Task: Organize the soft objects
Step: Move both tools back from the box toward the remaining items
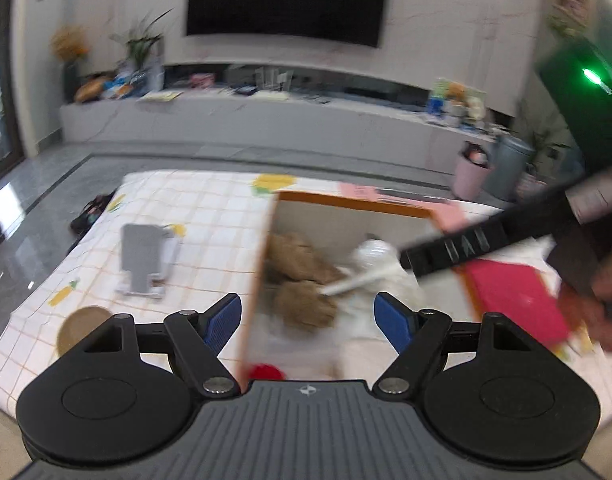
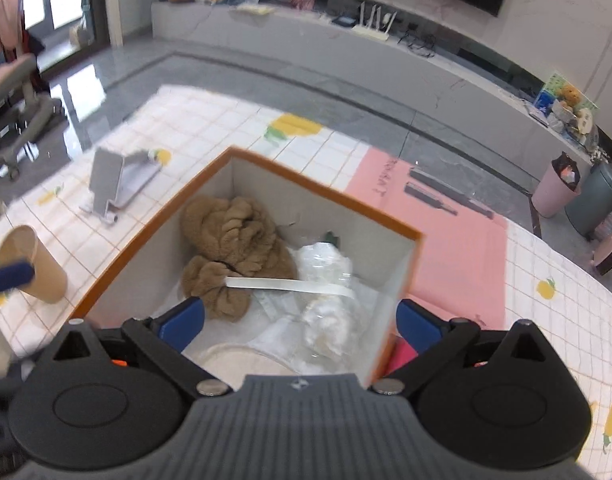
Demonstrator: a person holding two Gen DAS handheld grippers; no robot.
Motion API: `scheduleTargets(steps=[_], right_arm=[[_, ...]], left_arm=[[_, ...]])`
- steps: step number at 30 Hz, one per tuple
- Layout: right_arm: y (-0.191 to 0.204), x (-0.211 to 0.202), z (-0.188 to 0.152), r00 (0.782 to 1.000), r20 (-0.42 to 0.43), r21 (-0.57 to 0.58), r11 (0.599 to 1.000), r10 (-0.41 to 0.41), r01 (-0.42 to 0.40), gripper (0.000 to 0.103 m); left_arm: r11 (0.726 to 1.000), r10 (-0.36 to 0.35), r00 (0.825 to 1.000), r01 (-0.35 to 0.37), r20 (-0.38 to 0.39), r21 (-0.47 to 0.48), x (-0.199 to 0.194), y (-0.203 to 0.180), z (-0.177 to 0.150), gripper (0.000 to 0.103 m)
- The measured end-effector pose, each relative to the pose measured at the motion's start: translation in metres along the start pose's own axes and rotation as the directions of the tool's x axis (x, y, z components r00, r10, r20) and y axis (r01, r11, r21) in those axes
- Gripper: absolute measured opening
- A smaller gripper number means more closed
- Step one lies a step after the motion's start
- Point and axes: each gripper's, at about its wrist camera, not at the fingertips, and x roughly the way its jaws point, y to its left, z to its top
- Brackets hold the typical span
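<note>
**Soft goods in orange-rimmed box, both grippers wide and empty**

Left gripper (image 1: pixel 308 316): blue-padded fingers (image 1: pixel 222 322) spread wide, nothing between them; poised above the near left wall of the box (image 1: pixel 348 201); view motion-blurred.

Right gripper (image 2: pixel 300 320): blue pads (image 2: pixel 182 322) likewise spread wide, clasping nothing; poised over the near corner of the box (image 2: pixel 326 192), seen in the left view as a black arm (image 1: pixel 458 248) reaching in from the right.

Box: open-topped, orange rim, pale inner walls; standing on the checked tablecloth (image 2: pixel 210 120) printed with yellow fruit.

Brown plush fabric (image 2: pixel 236 236): bunched in the far left part of the box, touching the left wall; also visible in the left view (image 1: pixel 302 280), blurred.

White soft items in clear wrapping (image 2: pixel 326 280): lying to the right of the brown plush fabric, touching it; exact kind not discernible.

White strap (image 2: pixel 290 285): lying flat across the brown plush fabric and the wrapped items.

Pink mat (image 2: pixel 446 232): flat on the tablecloth beyond the box's right wall; dark slim tools (image 2: pixel 446 192) laid upon it.

Magenta item (image 1: pixel 514 300): just outside the box's right wall; identity unclear.

Phone stand (image 2: pixel 114 184): grey, upright, left of the box and well apart from it.

Paper cup (image 2: pixel 34 262): brown, near the table's left edge.

Red object (image 1: pixel 264 372): small, at the near edge of the box, mostly hidden by the gripper body.
</note>
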Motion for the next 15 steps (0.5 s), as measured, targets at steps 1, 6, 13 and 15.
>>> scheduleTargets(steps=[1,6,13,15], right_arm=[[-0.009,-0.008,-0.004,1.000,0.011,0.018,1.000,0.003,-0.003,0.100],[-0.067,-0.049,-0.036,0.998,0.065,0.104,0.994,-0.026,0.019,0.100],[-0.168,-0.088,-0.106,0.988,0.110,0.256,0.963,-0.113,0.081,0.100],[-0.195,-0.089,-0.127,0.980,0.101,0.310,0.942,-0.169,0.130,0.100]], left_arm=[[1.000,-0.005,1.000,0.005,0.004,0.011,-0.006,-0.010,-0.004,0.089],[0.996,-0.028,1.000,0.028,-0.002,0.087,-0.021,-0.063,-0.024,0.089],[0.972,-0.041,0.999,0.042,-0.011,0.229,-0.015,-0.129,-0.053,0.089],[0.950,-0.042,0.999,0.046,-0.022,0.308,-0.009,-0.151,-0.063,0.089]])
